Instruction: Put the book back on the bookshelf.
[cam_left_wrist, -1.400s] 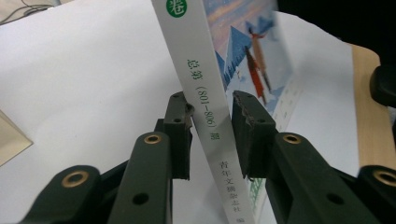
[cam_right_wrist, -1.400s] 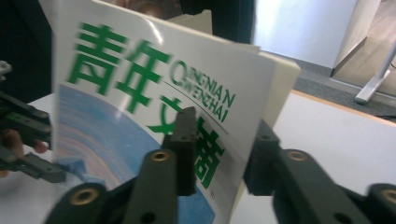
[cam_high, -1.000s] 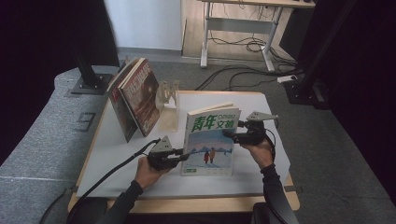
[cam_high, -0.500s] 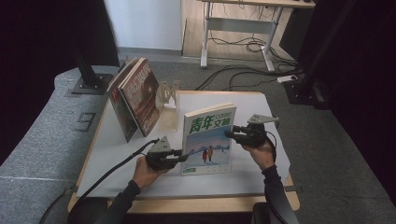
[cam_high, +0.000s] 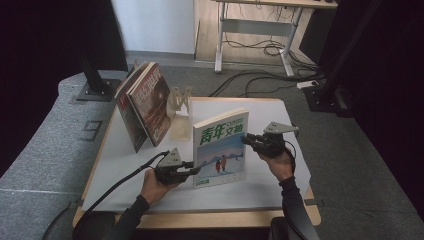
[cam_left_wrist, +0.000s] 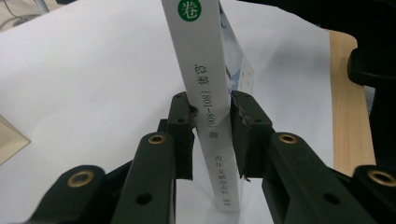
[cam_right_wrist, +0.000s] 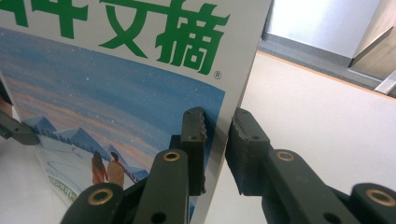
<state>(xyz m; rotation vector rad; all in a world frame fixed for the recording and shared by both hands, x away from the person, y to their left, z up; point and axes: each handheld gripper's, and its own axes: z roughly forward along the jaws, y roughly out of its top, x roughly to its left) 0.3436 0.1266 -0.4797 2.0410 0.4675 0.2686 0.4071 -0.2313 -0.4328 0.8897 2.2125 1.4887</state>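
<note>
Near the middle of the white-covered table (cam_high: 125, 165), a thick magazine (cam_high: 221, 150) with green characters and a snowy blue cover picture is held upright on its lower edge, tilted slightly back. Its spine side is gripped low down by the left gripper (cam_high: 192, 170), which comes in from about eight o'clock of the magazine. In the left gripper view the white spine (cam_left_wrist: 205, 93) is seen clamped between the two black jaws, whose pads press against it on both sides, so the left gripper (cam_left_wrist: 212, 135) is closed on the magazine.

At about three o'clock of the magazine, the right gripper (cam_high: 248, 141) is placed at the free edge of the cover, roughly at mid height. Its jaws have just been closing, and in the right gripper view the cover's edge (cam_right_wrist: 224, 135) is seen between them: the left pad lies on the printed face, while the right pad stands behind the edge. The right gripper (cam_right_wrist: 217, 144) is thus closed on the thin edge of the magazine (cam_right_wrist: 116, 93).

At about ten o'clock of the magazine, two other magazines (cam_high: 147, 107) are leaned against a small clear stand (cam_high: 179, 102), well apart from both grippers.
</note>
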